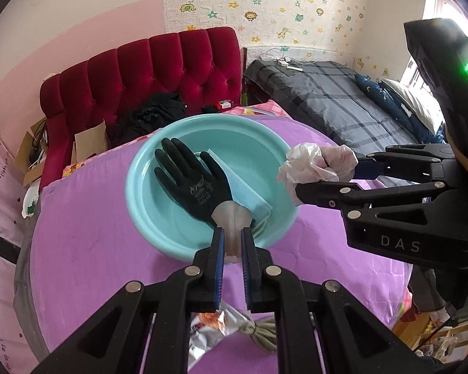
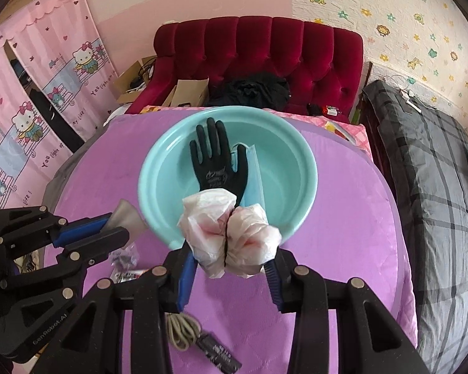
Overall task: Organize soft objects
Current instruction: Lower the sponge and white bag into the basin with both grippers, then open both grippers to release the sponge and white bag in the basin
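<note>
Soft stuff, biggest first, all placed vs the teal basin, which sits on a purple quilted cover over the table, red tufted sofa behind it & a grey plaid bed off to the right. Inside the basin: black work glove lying flat, fingers spread toward the far rim, cuff toward the near rim; under it, a bit right, a light-blue folded face mask, partly covered by the glove. Right gripper hangs above the basin's near rim, jaws partway closed & squeezing a crumpled pinkish-white plastic bag, the wad bulging out both sides of the pads. Left gripper is at the near rim too, left of the right one, jaws nearly together & clenched on a thin translucent greyish piece, prob. soft plastic or film, can't tell exactly what. Nearer than the basin, on the cover: a coiled beige cord, a dark flat packet w/ print, & some crinkly wrappers close to the left gripper's side.
</note>
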